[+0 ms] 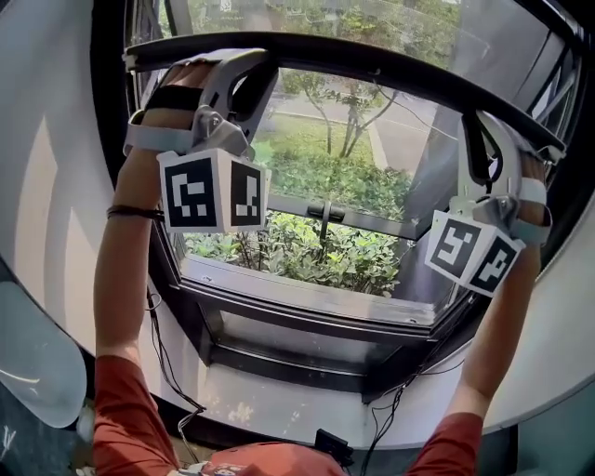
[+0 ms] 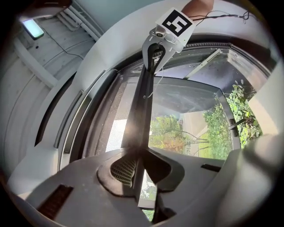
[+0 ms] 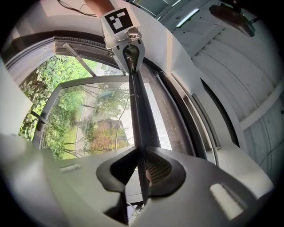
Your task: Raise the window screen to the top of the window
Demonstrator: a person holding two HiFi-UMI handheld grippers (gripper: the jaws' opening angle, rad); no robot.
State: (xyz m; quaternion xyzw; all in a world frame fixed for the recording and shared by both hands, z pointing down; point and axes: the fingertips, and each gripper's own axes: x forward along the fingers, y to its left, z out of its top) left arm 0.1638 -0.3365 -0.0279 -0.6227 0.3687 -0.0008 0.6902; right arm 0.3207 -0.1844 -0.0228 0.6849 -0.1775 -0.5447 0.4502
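Observation:
The window screen's dark bottom bar [image 1: 372, 65] runs across the upper part of the window, with the mesh [image 1: 390, 17] above it. My left gripper [image 1: 240, 67] is shut on the bar near its left end. My right gripper [image 1: 483, 132] is shut on it near its right end. In the left gripper view the bar [image 2: 140, 111] passes between the jaws of the left gripper [image 2: 135, 166], which press on it, and leads to the right gripper [image 2: 155, 55]. In the right gripper view the right gripper [image 3: 142, 170] clamps the bar [image 3: 140, 111], with the left gripper [image 3: 129, 51] at the far end.
Below the bar stands the dark window frame [image 1: 307, 302] with a latch handle [image 1: 325, 212] on its glass pane; shrubs and trees lie outside. Cables [image 1: 167, 363] hang under the white sill [image 1: 307, 395]. White curved walls close in on both sides.

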